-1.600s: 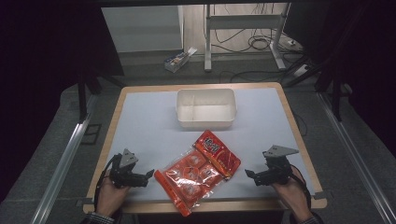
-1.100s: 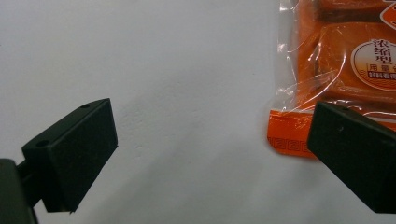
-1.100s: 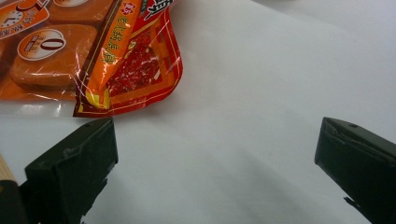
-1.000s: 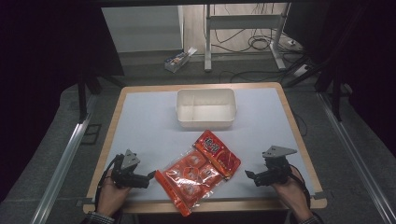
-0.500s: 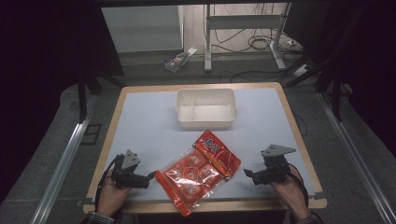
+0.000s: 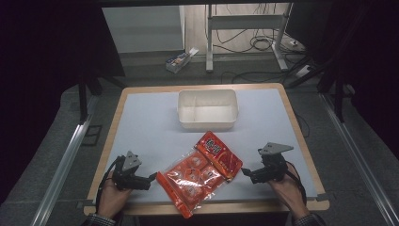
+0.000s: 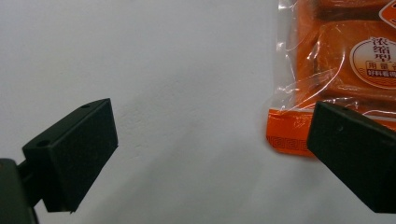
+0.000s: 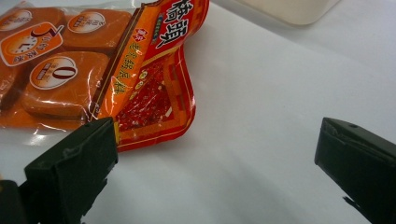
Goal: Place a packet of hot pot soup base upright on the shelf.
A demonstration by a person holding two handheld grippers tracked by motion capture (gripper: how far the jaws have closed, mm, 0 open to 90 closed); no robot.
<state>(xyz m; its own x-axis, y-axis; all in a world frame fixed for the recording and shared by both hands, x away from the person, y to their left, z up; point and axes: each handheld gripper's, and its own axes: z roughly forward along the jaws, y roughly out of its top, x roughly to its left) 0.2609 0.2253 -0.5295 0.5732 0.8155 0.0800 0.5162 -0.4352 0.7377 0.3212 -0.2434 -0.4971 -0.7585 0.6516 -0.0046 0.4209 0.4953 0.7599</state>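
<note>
The orange-red clear-plastic snack bag (image 6: 200,172) lies flat at the near table edge, betw. both claws, in front of the white rectangular plastic tub (image 6: 207,109). Left gripper (image 6: 149,178) & right gripper (image 6: 244,172): jaws wide apart, holding nothing, each just beside a bag end. Risk, I think: slippery film can slide away or off the edge if one jaw only pushes it. Print is Chinese; a big "0" is readable, no brand I can tell.

I see my two black claws, left (image 6: 149,178) and right (image 6: 245,172), grey three-cornered plates on top, black cables trailing, checked cuffs.
</note>
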